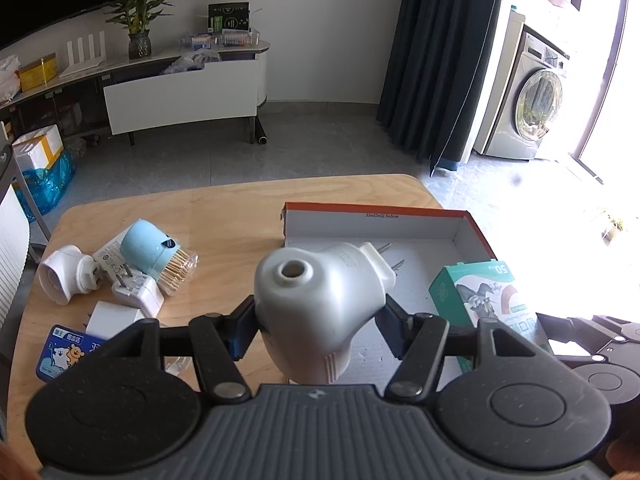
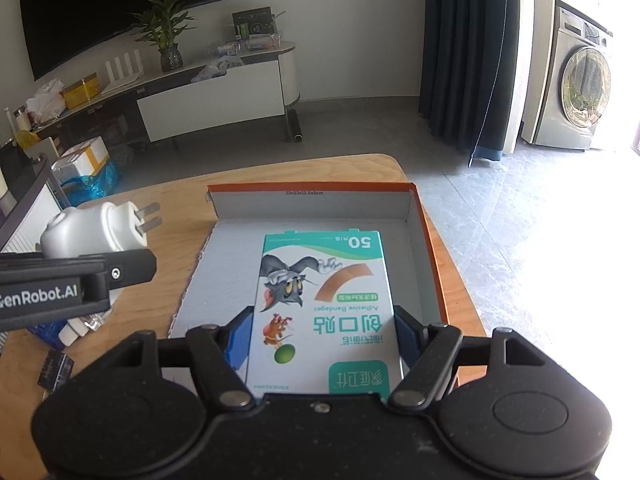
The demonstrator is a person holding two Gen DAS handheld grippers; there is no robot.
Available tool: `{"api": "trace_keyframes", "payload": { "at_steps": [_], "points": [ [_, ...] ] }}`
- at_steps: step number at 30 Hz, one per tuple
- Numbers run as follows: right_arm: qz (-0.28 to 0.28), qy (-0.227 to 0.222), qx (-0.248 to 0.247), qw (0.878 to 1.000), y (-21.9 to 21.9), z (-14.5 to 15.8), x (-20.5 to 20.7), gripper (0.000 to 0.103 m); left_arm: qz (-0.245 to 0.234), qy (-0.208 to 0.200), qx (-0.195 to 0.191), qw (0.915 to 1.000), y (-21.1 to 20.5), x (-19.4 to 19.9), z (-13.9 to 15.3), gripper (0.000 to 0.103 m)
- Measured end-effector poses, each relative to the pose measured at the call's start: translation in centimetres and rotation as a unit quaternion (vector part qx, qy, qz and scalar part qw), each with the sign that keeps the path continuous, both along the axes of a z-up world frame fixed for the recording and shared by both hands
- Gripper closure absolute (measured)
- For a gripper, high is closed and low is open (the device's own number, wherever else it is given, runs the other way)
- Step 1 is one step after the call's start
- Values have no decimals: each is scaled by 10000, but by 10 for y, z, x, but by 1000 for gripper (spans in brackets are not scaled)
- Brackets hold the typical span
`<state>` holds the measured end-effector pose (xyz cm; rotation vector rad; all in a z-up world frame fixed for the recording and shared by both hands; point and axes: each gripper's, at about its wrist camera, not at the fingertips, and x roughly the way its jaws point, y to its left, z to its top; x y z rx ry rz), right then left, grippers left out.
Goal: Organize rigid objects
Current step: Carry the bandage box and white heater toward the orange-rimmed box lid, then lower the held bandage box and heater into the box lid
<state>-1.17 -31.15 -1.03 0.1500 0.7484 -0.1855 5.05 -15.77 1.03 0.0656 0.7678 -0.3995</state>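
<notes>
Left gripper (image 1: 316, 318) clamped on plug-in vaporizer (image 1: 320, 300): light, hard, rounded, probably slippery; waist safest. Right gripper (image 2: 320, 336) squeezing bandage box (image 2: 322, 308), crushable, over tray (image 2: 430, 240) at 12 o'clock.

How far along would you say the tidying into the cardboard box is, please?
Nothing lies loose in the orange-edged box yet. The right claw holds the bandage box over it; the left claw holds a white plug-in heater. Left on the table: another heater, cotton swabs, chargers.
</notes>
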Motion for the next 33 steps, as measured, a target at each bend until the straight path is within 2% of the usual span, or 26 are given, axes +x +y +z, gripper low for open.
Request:
{"api": "trace_keyframes", "payload": {
  "at_steps": [33],
  "points": [
    [-15,108,-78,9999,-5,-2,22,19,-49,130,86,9999,-12,23,-10,40]
  ]
}}
